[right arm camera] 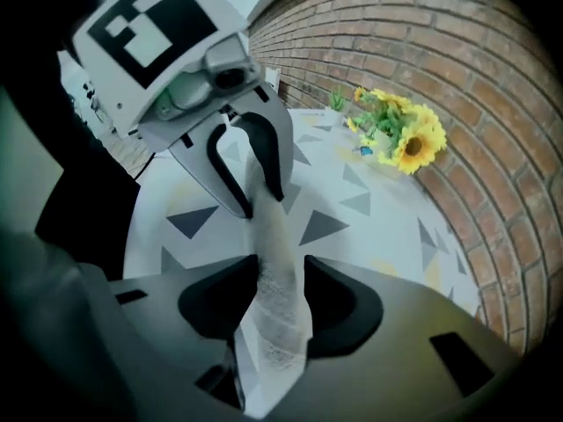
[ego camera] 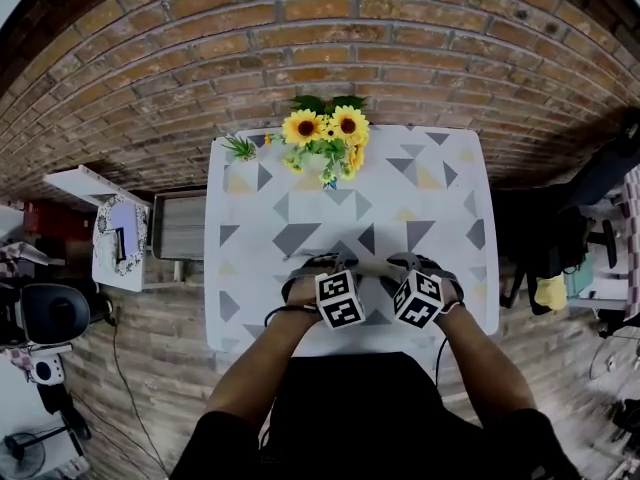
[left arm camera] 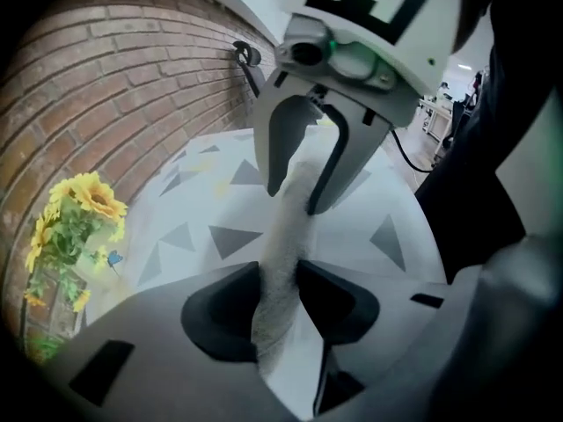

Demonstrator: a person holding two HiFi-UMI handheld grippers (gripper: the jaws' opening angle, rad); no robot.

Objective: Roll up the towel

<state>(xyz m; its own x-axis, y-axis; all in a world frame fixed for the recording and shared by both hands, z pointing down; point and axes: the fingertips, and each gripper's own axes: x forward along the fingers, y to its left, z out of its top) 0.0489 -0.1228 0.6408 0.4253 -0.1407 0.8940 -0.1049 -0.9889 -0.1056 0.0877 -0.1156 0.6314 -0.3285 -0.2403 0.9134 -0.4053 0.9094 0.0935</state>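
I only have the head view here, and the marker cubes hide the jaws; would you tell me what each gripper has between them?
Observer: The left gripper has the towel between its jaws, pressed from both sides.
Operator: Thank you. And the right gripper?
Observer: It is closed on the same towel.
Operator: Is the towel rolled yet?
Observer: Between the two grippers it looks like a narrow rolled strip. The end behind the right gripper's jaws spreads wider and flatter.

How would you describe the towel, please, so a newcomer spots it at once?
Start at the triangle-patterned table by the brick wall. At its near edge, the towel is the pale strip between the left gripper and right gripper, the only cloth there.
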